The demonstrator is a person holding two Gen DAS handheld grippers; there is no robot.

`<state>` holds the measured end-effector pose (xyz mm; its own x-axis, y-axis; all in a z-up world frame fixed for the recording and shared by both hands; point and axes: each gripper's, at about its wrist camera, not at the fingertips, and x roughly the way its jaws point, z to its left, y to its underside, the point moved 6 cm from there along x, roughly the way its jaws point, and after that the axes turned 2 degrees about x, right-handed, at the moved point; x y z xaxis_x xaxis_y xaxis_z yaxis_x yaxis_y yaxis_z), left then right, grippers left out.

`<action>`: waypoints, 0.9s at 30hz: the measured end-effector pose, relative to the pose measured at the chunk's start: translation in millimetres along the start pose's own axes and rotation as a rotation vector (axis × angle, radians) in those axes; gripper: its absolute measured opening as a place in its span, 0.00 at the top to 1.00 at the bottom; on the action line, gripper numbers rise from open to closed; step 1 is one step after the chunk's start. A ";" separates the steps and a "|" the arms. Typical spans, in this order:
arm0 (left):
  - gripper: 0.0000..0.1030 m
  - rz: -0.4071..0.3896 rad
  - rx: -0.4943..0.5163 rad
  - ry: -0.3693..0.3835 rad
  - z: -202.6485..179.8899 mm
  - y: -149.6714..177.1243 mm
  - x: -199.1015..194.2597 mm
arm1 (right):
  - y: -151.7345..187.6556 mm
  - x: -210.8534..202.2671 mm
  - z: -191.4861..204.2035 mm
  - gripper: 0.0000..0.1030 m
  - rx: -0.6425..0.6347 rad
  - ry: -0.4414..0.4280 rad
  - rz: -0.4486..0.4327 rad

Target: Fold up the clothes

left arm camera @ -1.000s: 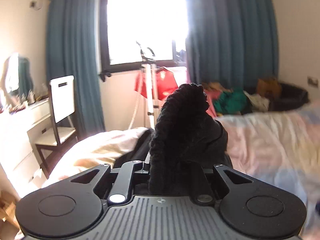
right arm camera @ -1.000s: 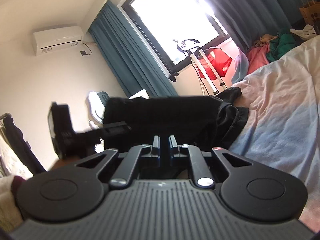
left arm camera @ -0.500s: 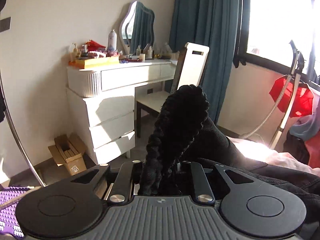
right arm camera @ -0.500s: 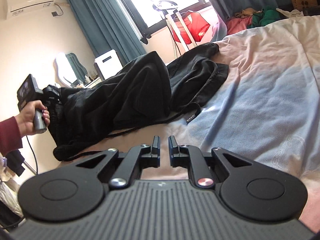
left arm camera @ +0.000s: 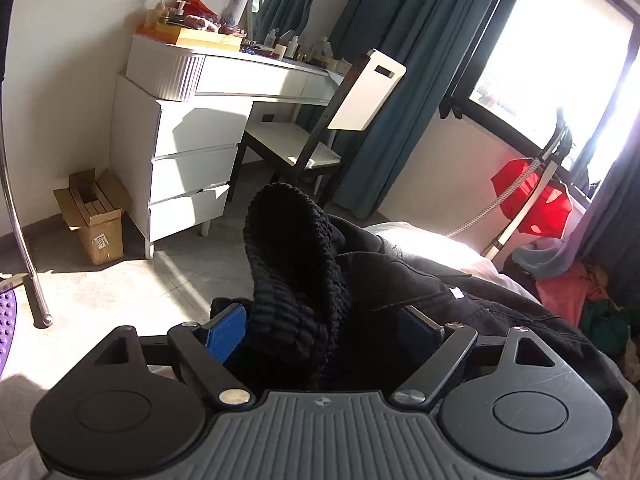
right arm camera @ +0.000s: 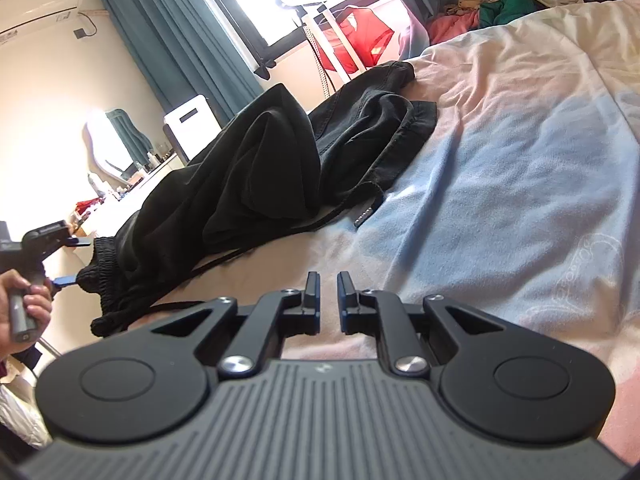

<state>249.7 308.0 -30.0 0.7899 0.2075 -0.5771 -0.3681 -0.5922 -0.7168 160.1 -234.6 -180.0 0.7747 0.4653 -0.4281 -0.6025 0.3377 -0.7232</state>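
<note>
A black pair of trousers point(right arm camera: 260, 168) lies crumpled on the bed point(right arm camera: 500, 160), its drawstring end point(right arm camera: 364, 214) trailing onto the sheet. Its ribbed waistband point(left arm camera: 292, 248) stands up between the blue pads point(left arm camera: 224, 332) of my left gripper point(left arm camera: 320, 320), which is open and does not pinch it. In the right wrist view, a hand point(right arm camera: 24, 300) holds that left gripper point(right arm camera: 74, 262) at the waistband end, by the bed's left edge. My right gripper point(right arm camera: 325, 284) hovers over bare sheet a little in front of the trousers, shut with nothing between its fingers.
A white dresser point(left arm camera: 192, 120), a chair point(left arm camera: 320, 128) and a cardboard box point(left arm camera: 92, 216) stand on the floor beyond the bed. A steamer stand with a red garment point(left arm camera: 532, 204) is by the window. Loose clothes point(right arm camera: 480, 16) pile up at the bed's far end.
The left gripper has opened and let go of the waistband it was clamping. The right gripper let go of the trousers, which dropped onto the bed, and has moved closer to the sheet.
</note>
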 end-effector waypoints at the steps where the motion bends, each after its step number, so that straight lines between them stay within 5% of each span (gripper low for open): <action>1: 0.15 0.013 -0.066 0.027 6.3 10.3 -15.4 | 0.5 -3.6 2.4 0.87 -0.007 0.000 -0.002; 5: 0.14 0.079 -0.328 0.132 31.2 68.1 -53.3 | 1.8 -20.0 9.6 0.86 -0.008 -0.012 -0.012; 12: 0.22 0.296 -0.587 0.242 41.3 154.8 -27.0 | 5.6 -50.8 11.0 0.54 0.134 -0.125 -0.012; 17: 0.24 0.231 -0.662 0.270 58.5 160.7 -3.0 | -10.4 -43.7 5.2 0.53 0.239 -0.146 -0.027; 23: 0.24 0.172 -0.663 0.305 63.7 162.9 20.4 | -45.3 38.6 -17.4 0.53 0.259 -0.024 0.000; 27: 0.44 0.103 -0.668 0.261 70.8 170.8 19.6 | -64.7 100.2 -32.5 0.53 0.254 0.070 0.023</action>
<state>167.6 266.1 -191.4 0.8894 -0.0178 -0.4567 -0.1341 -0.9654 -0.2235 283.0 -236.5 -193.7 0.7664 0.4202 -0.4858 -0.6419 0.5268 -0.5572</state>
